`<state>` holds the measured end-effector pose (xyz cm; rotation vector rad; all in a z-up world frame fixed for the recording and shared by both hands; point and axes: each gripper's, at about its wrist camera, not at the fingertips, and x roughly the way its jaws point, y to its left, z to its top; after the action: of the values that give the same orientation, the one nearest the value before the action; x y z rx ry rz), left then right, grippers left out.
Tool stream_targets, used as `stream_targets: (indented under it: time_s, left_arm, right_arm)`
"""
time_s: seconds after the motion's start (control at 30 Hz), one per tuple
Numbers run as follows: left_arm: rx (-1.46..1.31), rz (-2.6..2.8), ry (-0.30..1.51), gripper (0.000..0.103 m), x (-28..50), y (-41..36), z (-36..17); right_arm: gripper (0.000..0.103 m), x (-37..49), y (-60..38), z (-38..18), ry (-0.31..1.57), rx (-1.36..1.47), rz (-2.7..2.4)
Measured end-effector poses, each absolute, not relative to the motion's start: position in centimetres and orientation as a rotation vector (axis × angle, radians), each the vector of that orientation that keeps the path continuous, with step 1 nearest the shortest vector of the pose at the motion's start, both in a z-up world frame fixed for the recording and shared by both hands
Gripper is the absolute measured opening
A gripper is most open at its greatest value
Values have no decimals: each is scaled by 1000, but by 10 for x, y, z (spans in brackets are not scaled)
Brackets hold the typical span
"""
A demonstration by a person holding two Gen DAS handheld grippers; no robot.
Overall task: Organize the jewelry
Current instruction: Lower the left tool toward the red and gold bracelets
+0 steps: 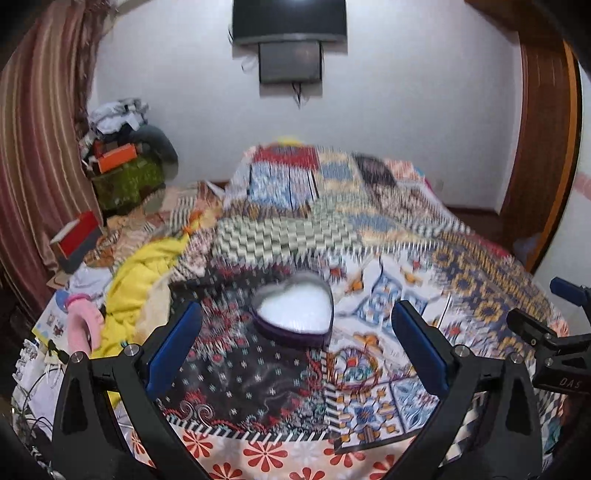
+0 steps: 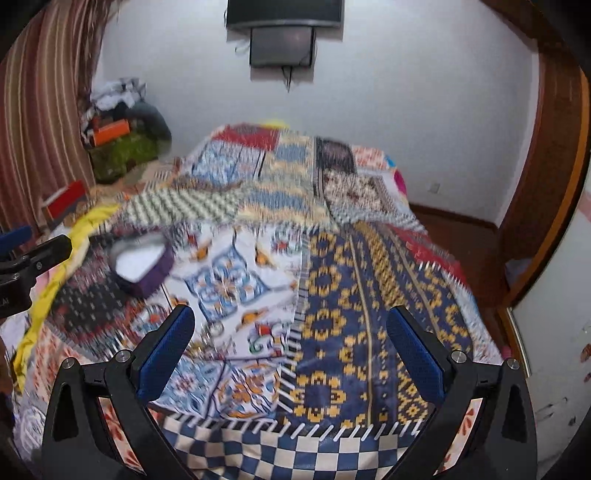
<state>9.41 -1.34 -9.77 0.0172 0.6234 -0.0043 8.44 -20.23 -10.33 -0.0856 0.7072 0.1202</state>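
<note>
**Both grippers open above the bedspread, heart box ahead**

Nearest you, your left gripper (image 1: 295, 325) has its blue-padded fingers (image 1: 173, 347) spread wide with nothing between them. Your right gripper (image 2: 290, 328) is just as wide and empty, hanging over the patchwork bedspread (image 2: 332, 332). Just beyond the left fingertips sits the heart-shaped box (image 1: 293, 314), lid off, purple-walled, white inside; blur hides any contents. From the right wrist it lies off to the left (image 2: 142, 266). Farther back, yellow cloth (image 1: 144, 280), then a wall-mounted screen (image 1: 290, 22).
</note>
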Motion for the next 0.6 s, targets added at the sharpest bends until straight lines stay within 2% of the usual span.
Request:
stream_targets:
  time_s: [0.23, 0.4, 0.47, 0.5, 0.57, 0.6]
  left_arm:
    - [17, -69, 794, 101, 115, -15, -146]
    - [22, -98, 880, 83, 125, -18, -171]
    - [17, -120, 907, 71, 129, -20, -179]
    - [18, -128, 916, 68, 130, -21, -182]
    - [26, -155, 932, 52, 132, -25, -187]
    - [31, -170, 938, 48, 133, -28, -188]
  right_arm:
    - [103, 94, -196, -131, 799, -96, 191]
    - [92, 101, -191, -142, 838, -92, 237]
    - [86, 104, -189, -145, 856, -83, 260]
    - [85, 105, -189, -146, 850, -78, 261]
    - [80, 107, -188, -149, 864, -74, 276]
    - [79, 107, -188, -150, 867, -75, 280]
